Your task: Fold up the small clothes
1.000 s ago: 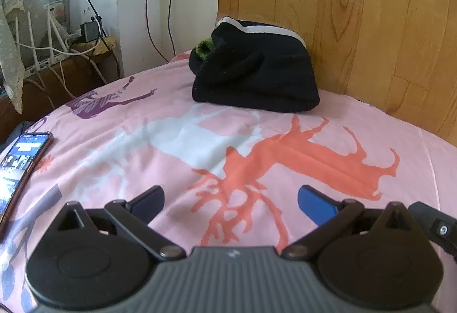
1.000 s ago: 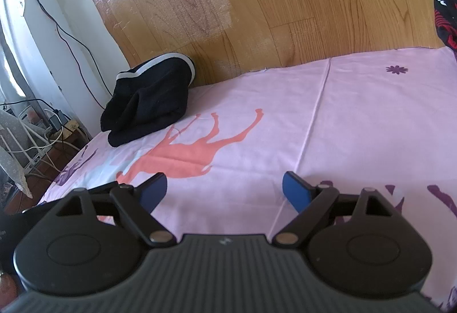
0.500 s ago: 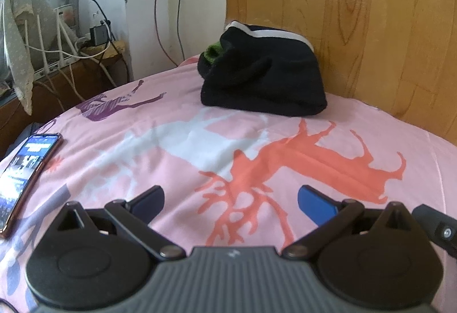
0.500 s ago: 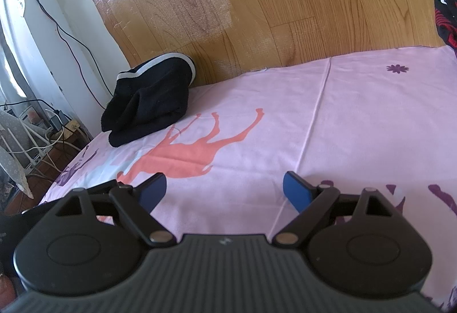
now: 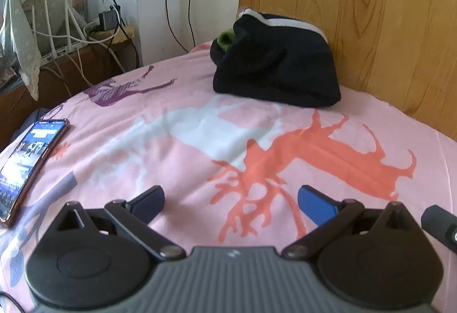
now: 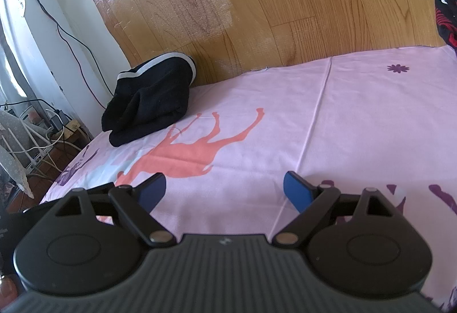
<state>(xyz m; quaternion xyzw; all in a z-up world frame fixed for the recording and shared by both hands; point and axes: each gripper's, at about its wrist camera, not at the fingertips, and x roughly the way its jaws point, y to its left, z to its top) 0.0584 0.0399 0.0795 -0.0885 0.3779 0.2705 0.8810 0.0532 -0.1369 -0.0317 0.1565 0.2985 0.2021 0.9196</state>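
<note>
A folded black garment (image 5: 274, 67) with a white band and a bit of green showing lies on the pink deer-print sheet (image 5: 200, 141), against the wooden headboard. The right wrist view shows the same black garment (image 6: 151, 104) at the far left of the bed. My left gripper (image 5: 230, 198) hovers over the sheet, well short of the garment, open with nothing between its blue pads. My right gripper (image 6: 224, 188) is also open and empty above the sheet, farther right.
A phone (image 5: 27, 164) with a lit screen lies near the bed's left edge. Cables and a router (image 5: 65, 35) sit on a low shelf beyond it. A black and red cloth (image 6: 447, 13) hangs at the far right. The wooden headboard (image 6: 285, 13) bounds the bed.
The left wrist view has tilted slightly, so the black garment and phone sit a little differently in frame. Nothing on the bed moved and both grippers stay open.
</note>
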